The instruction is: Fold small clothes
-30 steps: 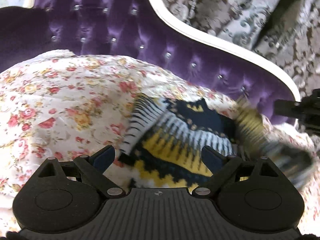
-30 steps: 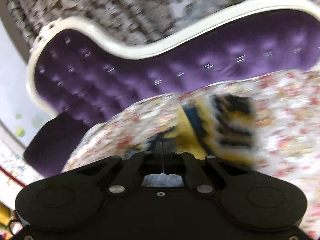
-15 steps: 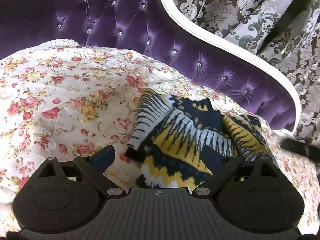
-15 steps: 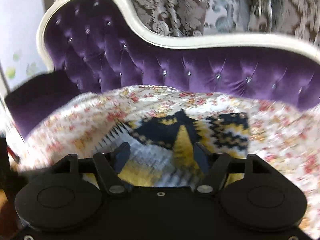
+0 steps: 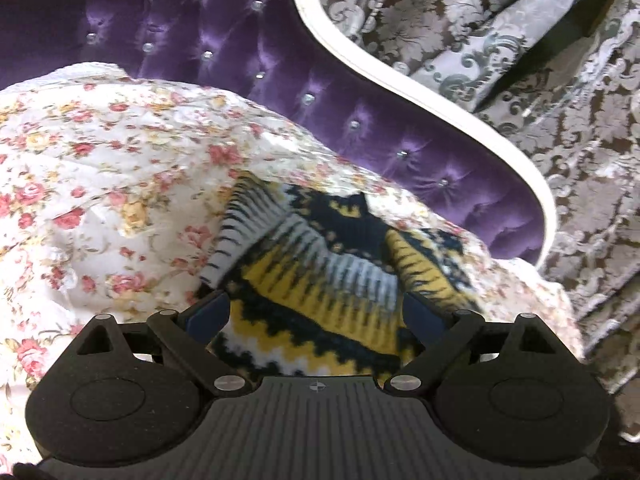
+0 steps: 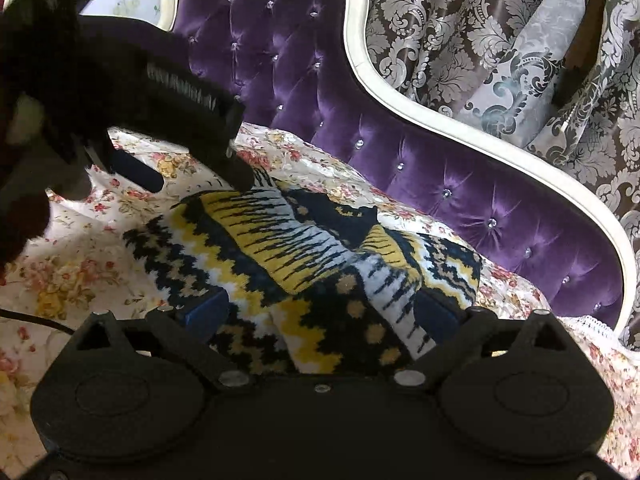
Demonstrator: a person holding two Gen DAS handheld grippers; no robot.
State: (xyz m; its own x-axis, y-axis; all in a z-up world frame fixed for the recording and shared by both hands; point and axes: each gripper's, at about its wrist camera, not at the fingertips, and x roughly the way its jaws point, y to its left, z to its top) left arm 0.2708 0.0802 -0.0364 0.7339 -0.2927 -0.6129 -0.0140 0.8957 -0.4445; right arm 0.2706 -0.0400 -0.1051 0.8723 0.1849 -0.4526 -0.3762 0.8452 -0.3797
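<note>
Purple tufted velvet is forming the back of the sofa point(image 5: 240, 52), edged by a curving white frame point(image 5: 400, 80). Going from the left in the left wrist view, a floral cover point(image 5: 100, 200) is lying over the seat, and a small knitted sweater point(image 5: 320, 280) in yellow, navy and white is resting on it, its sleeves folded in over the body. The left gripper point(image 5: 316, 312) is hanging over the sweater's near edge with its fingers spread wide apart, one blue pad on either side of the knit and gripping nothing. Farther right, patterned grey and brown curtains point(image 5: 500, 40) are hanging behind the sofa.

In the right wrist view, the left gripper point(image 6: 200, 176) is appearing at the upper left, reaching down so that one fingertip is just at the far left corner of the sweater point(image 6: 312, 256); whether it is touching cannot be told. The sweater is lying across the middle of the floral cover point(image 6: 72, 272). The right gripper point(image 6: 320, 312) is also spread open, its pads sitting low over the near hem, holding nothing. To the right, the sofa point(image 6: 460, 184) back is sloping down and the curtains point(image 6: 500, 32) are filling the background.
</note>
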